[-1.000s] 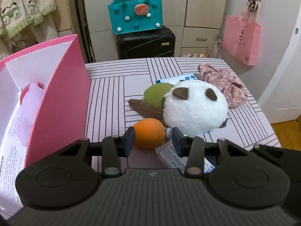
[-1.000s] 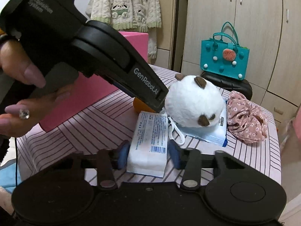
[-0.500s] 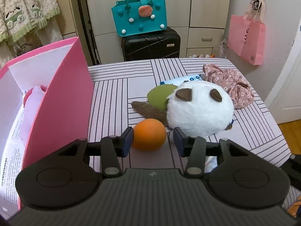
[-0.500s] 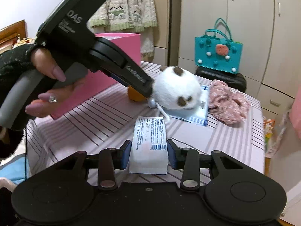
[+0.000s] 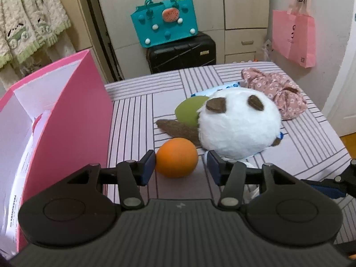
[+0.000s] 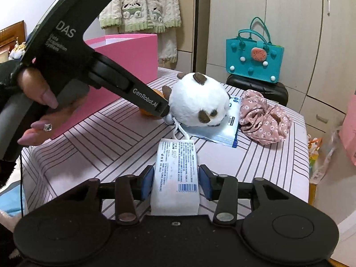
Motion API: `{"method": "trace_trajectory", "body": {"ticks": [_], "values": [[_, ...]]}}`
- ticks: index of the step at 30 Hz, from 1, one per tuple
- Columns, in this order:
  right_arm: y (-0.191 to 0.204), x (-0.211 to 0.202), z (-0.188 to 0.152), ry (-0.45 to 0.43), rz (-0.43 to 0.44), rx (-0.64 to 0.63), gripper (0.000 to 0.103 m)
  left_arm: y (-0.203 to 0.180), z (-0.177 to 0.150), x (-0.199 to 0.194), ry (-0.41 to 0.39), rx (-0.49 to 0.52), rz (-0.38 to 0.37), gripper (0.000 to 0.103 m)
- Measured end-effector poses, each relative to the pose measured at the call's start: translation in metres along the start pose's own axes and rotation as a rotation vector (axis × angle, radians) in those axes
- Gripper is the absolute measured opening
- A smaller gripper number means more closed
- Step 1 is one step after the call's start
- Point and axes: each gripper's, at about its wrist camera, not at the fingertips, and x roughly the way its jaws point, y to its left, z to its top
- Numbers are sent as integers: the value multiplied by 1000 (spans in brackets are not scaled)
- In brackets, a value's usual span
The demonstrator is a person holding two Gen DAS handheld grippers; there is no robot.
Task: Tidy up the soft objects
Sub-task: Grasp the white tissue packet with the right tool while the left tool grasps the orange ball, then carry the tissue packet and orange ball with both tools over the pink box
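Observation:
An orange ball (image 5: 176,158) lies on the striped table (image 5: 133,120) between the jaws of my left gripper (image 5: 181,166). The jaws are opening; the left pad is at the ball, and a gap shows at the right pad. Just behind the ball are a white plush (image 5: 239,124) with brown ears, a green soft piece (image 5: 189,110) and brown felt (image 5: 178,130). My right gripper (image 6: 176,182) is shut on a white tissue pack (image 6: 176,169), and its jaws are easing open. An open pink box (image 5: 73,115) stands at the left with a pink plush (image 5: 36,120) inside.
A floral fabric bundle (image 6: 262,115) and a blue-white packet (image 6: 222,131) lie beyond the white plush (image 6: 199,101). A hand (image 6: 37,102) holds the left gripper's handle. A teal bag (image 5: 164,22) sits on a black suitcase (image 5: 181,52) behind the table. A pink shopping bag (image 5: 293,35) hangs at the right.
The left jaws have widened around the orange ball. The right gripper has drawn the tissue pack back from the white plush, toward the near side of the table.

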Motion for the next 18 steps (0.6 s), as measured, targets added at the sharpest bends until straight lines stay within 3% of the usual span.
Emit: {"method": "trace_trajectory", "body": {"ticks": [8,10,18], "values": [[-4,1,-4,-6,6,27,53,5,-4,1,-8,-10,-12,43],[-5,1,-4,-8,10,34,48,5,-7,-1,-9,-7,-12,41],[-3,-3,-6,-1,17,31,45,11,-22,-25,18,-32,-99,39]]}}
